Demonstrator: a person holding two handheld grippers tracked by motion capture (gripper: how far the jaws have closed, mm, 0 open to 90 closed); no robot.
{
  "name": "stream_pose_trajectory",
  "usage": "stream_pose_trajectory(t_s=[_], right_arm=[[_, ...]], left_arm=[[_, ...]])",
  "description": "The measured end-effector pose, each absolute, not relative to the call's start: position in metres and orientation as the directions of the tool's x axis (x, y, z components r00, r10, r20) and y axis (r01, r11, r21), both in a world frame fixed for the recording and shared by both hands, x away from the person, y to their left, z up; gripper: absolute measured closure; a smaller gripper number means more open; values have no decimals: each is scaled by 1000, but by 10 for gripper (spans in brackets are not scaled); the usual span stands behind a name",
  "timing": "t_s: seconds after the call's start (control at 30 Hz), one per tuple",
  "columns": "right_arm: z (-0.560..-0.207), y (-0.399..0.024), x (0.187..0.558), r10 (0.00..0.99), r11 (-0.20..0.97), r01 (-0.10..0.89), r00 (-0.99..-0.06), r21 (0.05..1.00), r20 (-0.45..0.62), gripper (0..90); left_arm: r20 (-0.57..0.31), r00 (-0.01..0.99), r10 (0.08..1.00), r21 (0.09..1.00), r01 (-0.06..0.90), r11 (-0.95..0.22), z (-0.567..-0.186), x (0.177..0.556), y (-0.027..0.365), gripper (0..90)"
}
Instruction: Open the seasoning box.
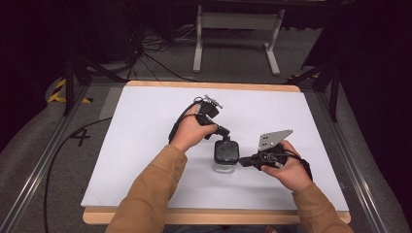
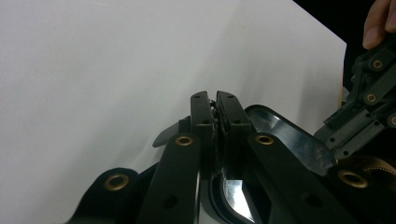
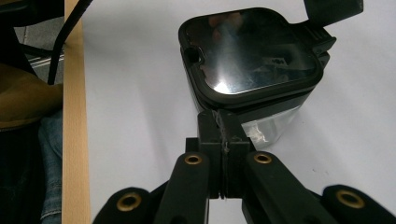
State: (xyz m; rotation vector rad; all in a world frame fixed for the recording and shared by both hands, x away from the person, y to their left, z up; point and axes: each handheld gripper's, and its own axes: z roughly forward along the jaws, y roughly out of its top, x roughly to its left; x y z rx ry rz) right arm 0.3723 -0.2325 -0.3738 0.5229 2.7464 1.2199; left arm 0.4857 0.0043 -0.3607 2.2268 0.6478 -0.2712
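Observation:
A small clear container (image 1: 226, 154) with a glossy black lid (image 3: 252, 51) stands in the middle of the white tabletop (image 1: 145, 145). My left gripper (image 1: 226, 137) reaches down to the lid's far edge. In the left gripper view it (image 2: 215, 100) is shut on a thin tab of the lid (image 2: 285, 135). One of its fingertips (image 3: 334, 9) sits over the ribbed tab in the right gripper view. My right gripper (image 1: 241, 161) comes in level from the right. It (image 3: 218, 116) is shut with nothing between the pads, tips against the container's wall just under the lid's rim.
The white sheet lies on a wooden board whose edge (image 3: 74, 116) runs near the person. A white metal stand (image 1: 236, 36) and cables (image 1: 155, 58) are on the floor beyond the table. Rails (image 1: 43, 165) flank both sides.

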Motion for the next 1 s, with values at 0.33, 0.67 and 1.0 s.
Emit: stream_pose_trajectory(t_s=[0.33,0.67,1.0], right_arm=[[-373,-231,373,340,614,267,-939,743,57,900],[-369,-232,376,341,606,262,-939,751,53,900],[-358,-234,381,349,573,248,-936,781,41,900]], left_arm=[[-380,847,371,637,530,-559,-360,484,4,866],[-227,901,369,764,400,-507,-314,449,28,891],[-148,934,326,802,306,-514,-297,383,55,894]])
